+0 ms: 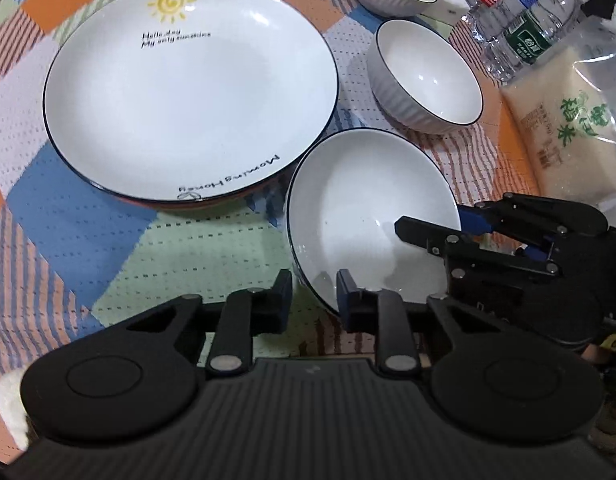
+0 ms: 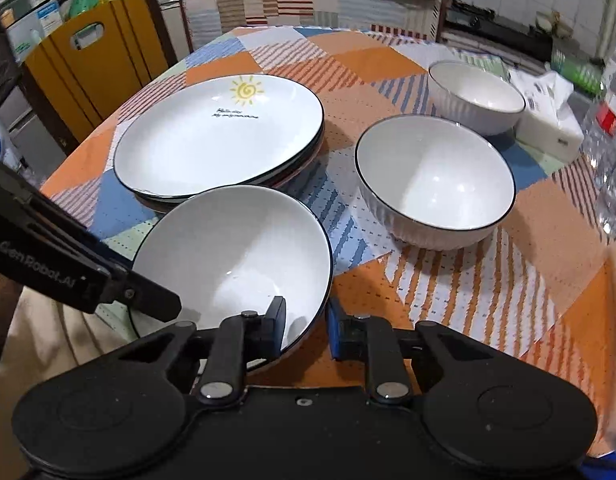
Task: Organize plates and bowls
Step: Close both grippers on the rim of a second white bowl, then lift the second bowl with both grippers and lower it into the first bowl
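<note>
- Our left gripper (image 1: 314, 296) has its fingers spread apart around the near rim of the small white bowl (image 1: 368, 216), one pad outside, one inside. There's a visible gap on both sides, so it's released, not pinching.
- Our right gripper (image 2: 305, 330) is the same deal on the other side of that bowl: the left finger sits over the inside, the blue-padded one outside the rim, jaws apart. From the left wrist view one finger reaches over the bowl's right edge; we can't tell if it's actually touching.
- The bowl looks tilted, its dark-lined rim toward the plates higher. It sits near us, just right of the plate stack.
- The sun plate (image 1: 187, 92) with the yellow sun and "Morning Honey" lettering tops a stack; the right wrist view shows more plate edges under it.
- Farther right, a ribbed white bowl (image 2: 436, 184) stands upright, apart from ours, and another ribbed bowl (image 2: 476, 96) sits beyond it.
- Clutter on the far right: water bottles (image 1: 520, 20), a bag of rice (image 1: 568, 128), a white tissue pack (image 2: 548, 128).
- Everything sits on a patchwork tablecloth (image 1: 67, 208) of orange, blue, green and stripes.
- Behind the table: a yellow chair back (image 2: 95, 52), and counters covered in the same kind of cloth with kitchen stuff on top.
</note>
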